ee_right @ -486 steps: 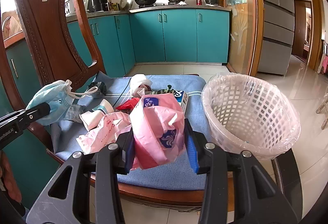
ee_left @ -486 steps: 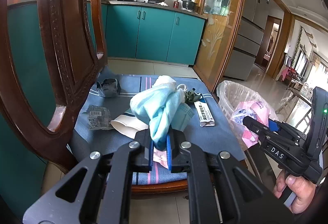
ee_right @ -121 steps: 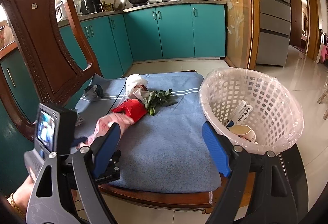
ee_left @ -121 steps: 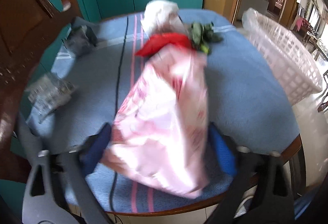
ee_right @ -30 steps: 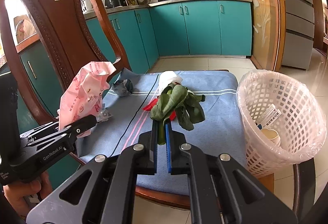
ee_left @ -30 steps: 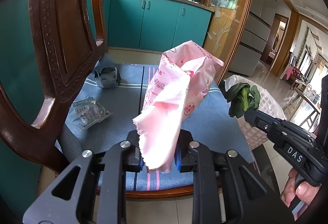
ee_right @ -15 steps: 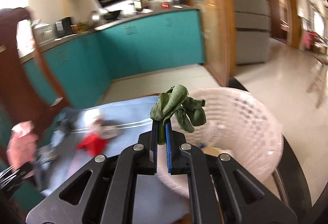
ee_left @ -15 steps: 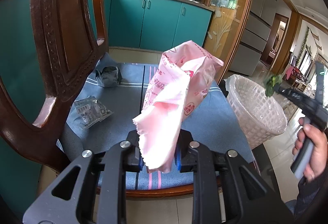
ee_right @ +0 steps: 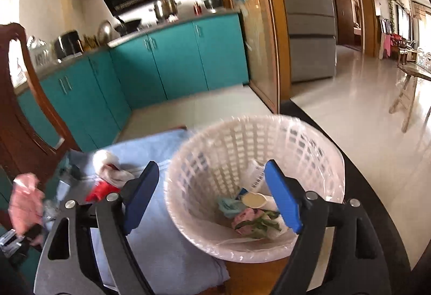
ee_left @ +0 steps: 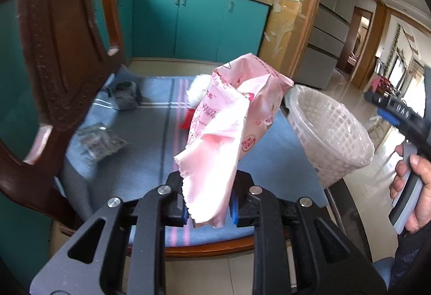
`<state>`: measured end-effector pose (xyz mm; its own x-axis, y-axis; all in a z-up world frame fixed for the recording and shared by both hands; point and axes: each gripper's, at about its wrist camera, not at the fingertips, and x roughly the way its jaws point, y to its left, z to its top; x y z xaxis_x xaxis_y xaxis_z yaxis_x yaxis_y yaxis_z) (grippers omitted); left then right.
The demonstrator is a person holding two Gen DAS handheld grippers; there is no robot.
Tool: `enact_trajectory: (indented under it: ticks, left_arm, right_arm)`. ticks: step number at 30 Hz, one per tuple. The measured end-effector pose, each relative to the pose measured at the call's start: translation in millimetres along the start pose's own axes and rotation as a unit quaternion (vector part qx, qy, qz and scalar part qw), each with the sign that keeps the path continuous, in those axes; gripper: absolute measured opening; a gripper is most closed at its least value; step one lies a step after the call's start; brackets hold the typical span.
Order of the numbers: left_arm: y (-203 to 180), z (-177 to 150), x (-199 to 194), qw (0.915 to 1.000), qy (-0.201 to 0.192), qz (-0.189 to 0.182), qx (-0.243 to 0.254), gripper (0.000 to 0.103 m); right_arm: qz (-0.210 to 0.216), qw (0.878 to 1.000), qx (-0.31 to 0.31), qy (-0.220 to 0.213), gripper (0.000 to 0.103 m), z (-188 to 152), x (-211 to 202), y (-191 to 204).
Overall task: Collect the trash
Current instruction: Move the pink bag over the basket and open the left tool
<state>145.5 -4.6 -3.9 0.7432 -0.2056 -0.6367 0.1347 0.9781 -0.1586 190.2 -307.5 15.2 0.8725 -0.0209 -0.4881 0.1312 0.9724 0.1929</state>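
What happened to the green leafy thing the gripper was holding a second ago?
The right gripper swung over the white basket, opened, and let go of the green leaves, which now lie inside on the other trash. The left gripper stayed shut on the pink bag, held above the blue cushion. The red wrapper and white wad stayed put.

Left wrist view looks level across the blue cushion (ee_left: 150, 138) from its near edge. Right wrist view looks steeply down, close above the basket (ee_right: 317, 149); both views share cushion and basket.
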Motion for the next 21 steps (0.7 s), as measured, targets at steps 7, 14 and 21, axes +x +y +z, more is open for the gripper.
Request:
enact_trajectory:
  ticks: [7, 14, 21]
  left_arm:
    - [-70.9, 1.7, 35.8, 0.9972, 0.044, -0.045, 0.04, 0.023]
    - [-185.7, 36.2, 97.5, 0.9903, 0.064, -0.085, 0.09, 0.03]
    - [-194.7, 38.5, 101.7, 0.992, 0.053, -0.051, 0.102, 0.087]
  right_arm:
    - [-0.007, 0.999, 0.019, -0.045, 0.081, 9.0, -15.3, -14.6]
    - [-0.033, 0.993, 0.081, -0.074, 0.082, 16.0, -22.2, -54.6]
    - [-0.02, 0.994, 0.084, -0.069, 0.082, 14.6, -20.0, -54.1]
